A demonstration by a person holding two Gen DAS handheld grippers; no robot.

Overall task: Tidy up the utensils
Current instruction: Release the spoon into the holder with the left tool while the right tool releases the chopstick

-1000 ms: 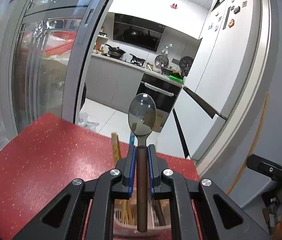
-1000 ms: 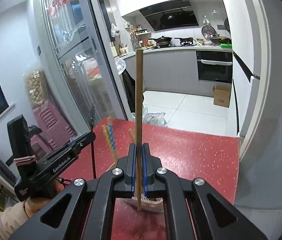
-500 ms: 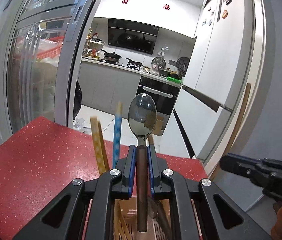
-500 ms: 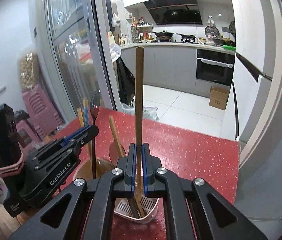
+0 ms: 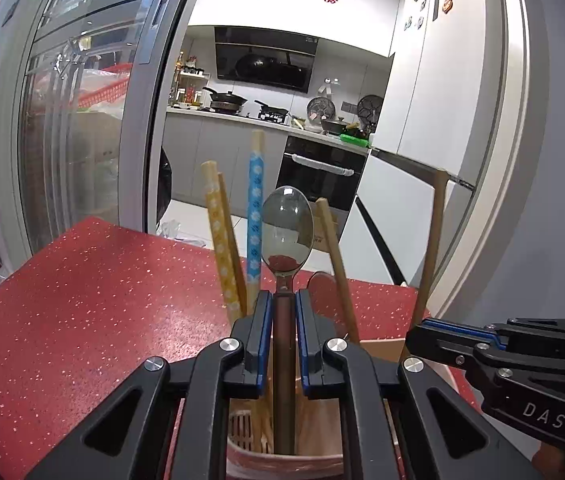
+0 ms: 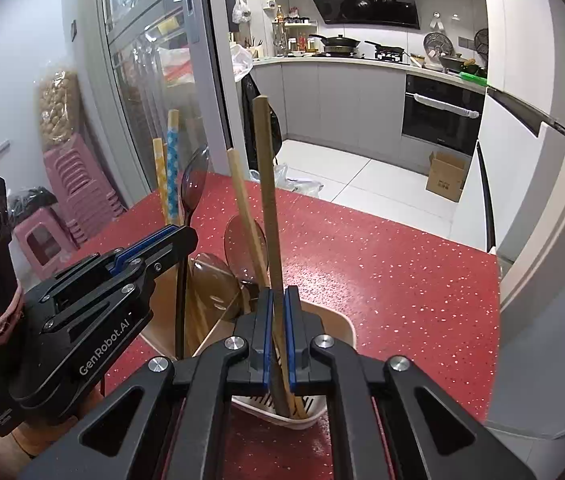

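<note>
My left gripper is shut on the dark handle of a metal spoon, held upright with its lower end inside the utensil holder. Yellow chopsticks, a blue chopstick and a wooden one stand in that holder. My right gripper is shut on a long wooden stick, whose lower end reaches into the holder. Each gripper shows in the other's view: the right gripper close on the right, the left gripper with its spoon on the left.
The holder stands on a red speckled table. Wooden spoons lean inside it. A glass sliding door lies behind, pink stools at the left, a white fridge at the right, and the table's far edge borders the kitchen floor.
Both grippers have sunk toward the holder with their utensils. The standing chopsticks now rise high in both views, and the two grippers have come closer together.
</note>
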